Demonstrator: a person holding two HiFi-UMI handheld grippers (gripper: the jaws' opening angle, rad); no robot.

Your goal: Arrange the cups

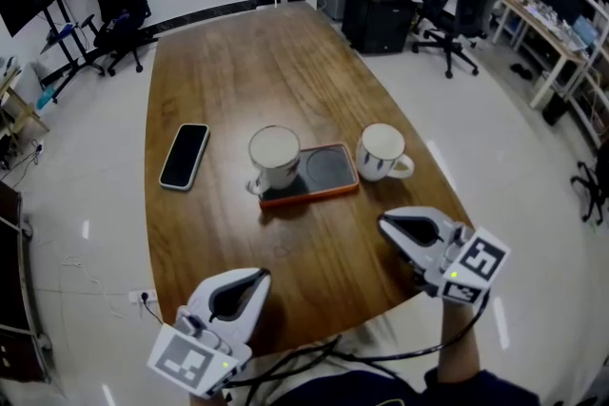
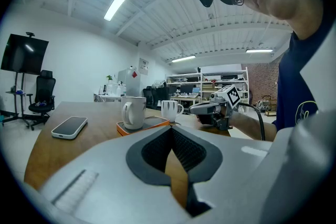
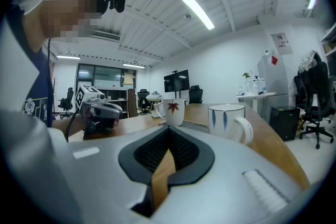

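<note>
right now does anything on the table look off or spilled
Nothing is spilled or tipped. The leaf mug sits crowded at the left edge of the orange tray, leaving most of it bare, while the striped mug stands off the tray on the table to its right.

Two cups are standing on one table (image 1: 285,62): the leaf cup (image 1: 274,157) and the striped cup (image 1: 383,151). One orange-edged pad (image 1: 328,171) and one phone (image 1: 185,156) are lying there too. Two grippers are showing: the left gripper (image 1: 255,280) and the right gripper (image 1: 388,225).
</note>
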